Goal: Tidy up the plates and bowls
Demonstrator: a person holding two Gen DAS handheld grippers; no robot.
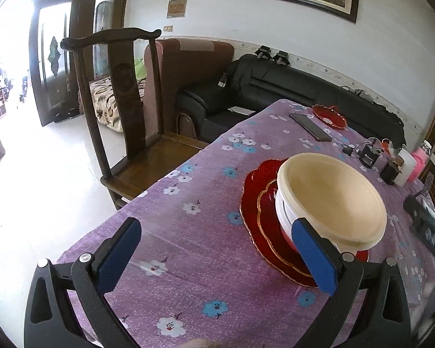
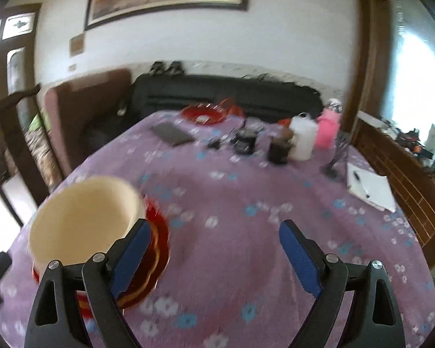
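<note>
A cream bowl (image 1: 330,200) stands on stacked red plates (image 1: 261,211) with gold rims, on the purple flowered tablecloth. My left gripper (image 1: 217,240) is open, its right blue pad (image 1: 313,255) beside the bowl's near wall, nothing between the pads. In the right wrist view the cream bowl (image 2: 84,220) and red plates (image 2: 156,249) sit at lower left. My right gripper (image 2: 214,243) is open over bare cloth to the right of them. Another red plate (image 1: 329,116) lies at the far end of the table, red plate (image 2: 203,114) in the right view too.
A phone (image 1: 310,126), black chargers (image 2: 245,142), a white jar (image 2: 303,137) and a pink bottle (image 2: 327,127) stand at the far side. A notebook with a pen (image 2: 371,190) lies right. A wooden chair (image 1: 124,107) stands left of the table (image 1: 188,261); a black sofa (image 1: 275,87) behind.
</note>
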